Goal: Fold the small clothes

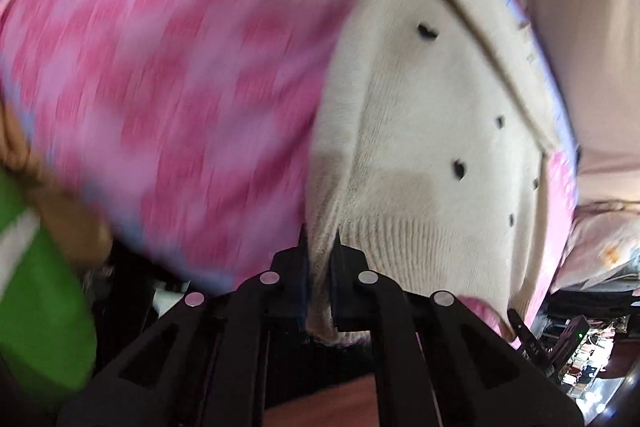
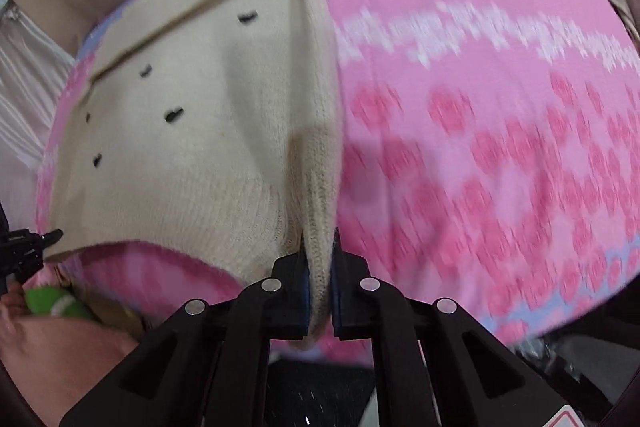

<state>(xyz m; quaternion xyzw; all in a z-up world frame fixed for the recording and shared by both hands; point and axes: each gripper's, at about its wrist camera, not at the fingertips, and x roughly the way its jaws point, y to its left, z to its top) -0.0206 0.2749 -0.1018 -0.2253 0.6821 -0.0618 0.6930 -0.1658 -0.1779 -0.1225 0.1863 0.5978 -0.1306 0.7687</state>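
Observation:
A cream knit sweater (image 1: 432,131) with small dark dots lies on a pink patterned cloth (image 1: 180,67). My left gripper (image 1: 320,247) is shut on a fold of the sweater's ribbed hem at its left edge. In the right wrist view the same sweater (image 2: 192,131) spreads to the left over the pink cloth (image 2: 480,131). There my right gripper (image 2: 320,243) is shut on the ribbed edge at the sweater's right side. The left gripper's black tip (image 2: 40,241) shows at the far hem corner. Both views are blurred.
A person's green sleeve with a white stripe (image 1: 40,287) and a hand (image 1: 60,195) are at the left. Pale fabric (image 1: 580,27) hangs behind the pink cloth. Dark clutter (image 1: 580,347) sits low on the right.

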